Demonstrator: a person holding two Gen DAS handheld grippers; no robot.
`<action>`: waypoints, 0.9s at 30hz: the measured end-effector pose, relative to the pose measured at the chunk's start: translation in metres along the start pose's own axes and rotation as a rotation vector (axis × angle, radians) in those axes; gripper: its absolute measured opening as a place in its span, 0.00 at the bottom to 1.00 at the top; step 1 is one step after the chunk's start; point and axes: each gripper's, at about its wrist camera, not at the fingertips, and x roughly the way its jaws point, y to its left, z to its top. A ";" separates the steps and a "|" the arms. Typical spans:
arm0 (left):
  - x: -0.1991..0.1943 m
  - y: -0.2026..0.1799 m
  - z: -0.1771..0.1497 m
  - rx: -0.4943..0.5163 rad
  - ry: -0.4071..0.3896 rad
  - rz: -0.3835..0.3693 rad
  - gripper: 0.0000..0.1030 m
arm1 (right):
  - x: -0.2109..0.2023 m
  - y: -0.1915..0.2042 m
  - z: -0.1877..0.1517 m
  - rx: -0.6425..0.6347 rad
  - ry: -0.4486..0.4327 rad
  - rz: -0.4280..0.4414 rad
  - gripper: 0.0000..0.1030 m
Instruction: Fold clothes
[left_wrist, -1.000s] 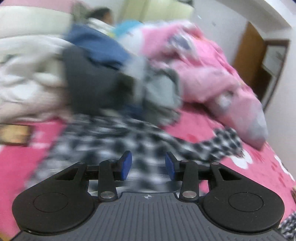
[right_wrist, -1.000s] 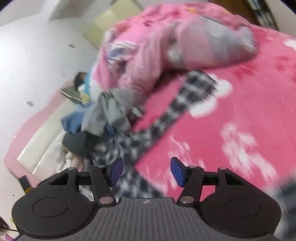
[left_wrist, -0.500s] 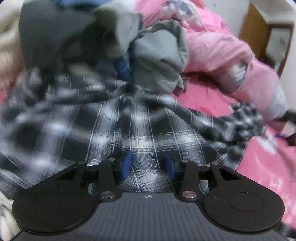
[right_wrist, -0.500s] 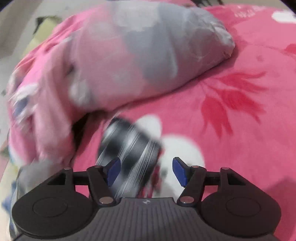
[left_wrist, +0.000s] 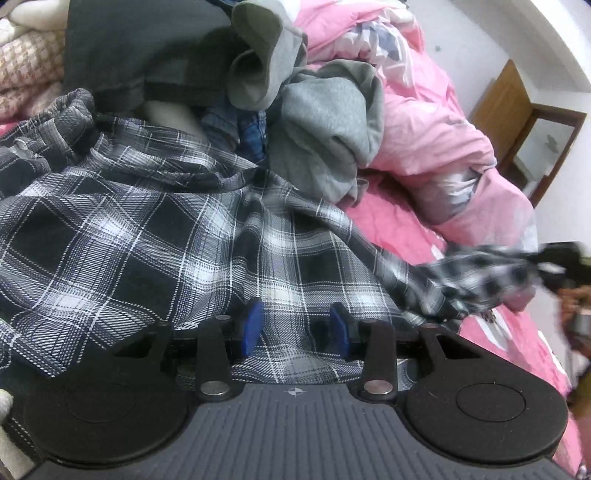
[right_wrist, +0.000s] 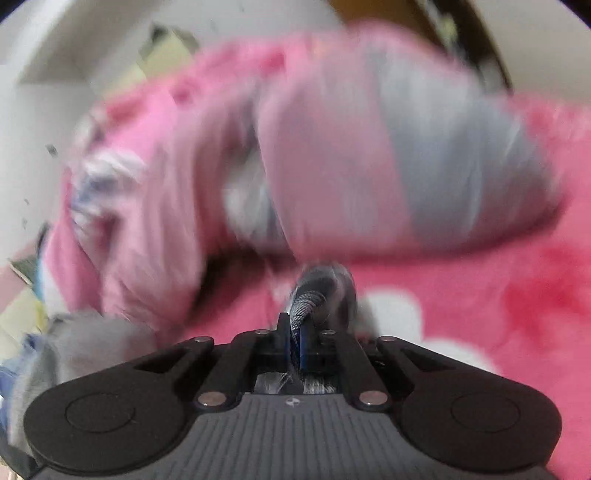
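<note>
A black-and-white plaid shirt (left_wrist: 166, 229) lies spread over the pink bed, with one sleeve (left_wrist: 480, 280) stretched out to the right. My left gripper (left_wrist: 295, 328) hovers open just above the shirt's near hem, and plaid cloth shows between its blue pads. In the right wrist view my right gripper (right_wrist: 301, 345) is shut on the bunched end of that plaid sleeve (right_wrist: 317, 291). The right gripper (left_wrist: 561, 266) also shows blurred at the left view's right edge, holding the sleeve end.
Behind the shirt sits a heap of clothes: a grey sweatshirt (left_wrist: 325, 125), a dark garment (left_wrist: 140, 48) and blue jeans (left_wrist: 247, 125). A pink quilt (left_wrist: 436, 122) fills the back right. The pink flowered bedsheet (right_wrist: 480, 314) lies under my right gripper. A wooden door (left_wrist: 498, 99) stands far right.
My right gripper closed on the sleeve end, which lay loose between its open fingers before. My left gripper moved slightly closer over the shirt and stayed open.
</note>
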 end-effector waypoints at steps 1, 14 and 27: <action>0.000 0.000 0.000 -0.001 0.000 0.000 0.38 | -0.024 0.001 0.004 -0.001 -0.026 -0.030 0.05; 0.000 0.002 0.001 -0.012 0.002 -0.007 0.38 | -0.100 -0.128 -0.042 0.198 0.033 -0.423 0.41; 0.000 0.003 0.001 -0.012 -0.001 -0.011 0.39 | -0.078 -0.082 -0.119 0.485 0.343 0.000 0.49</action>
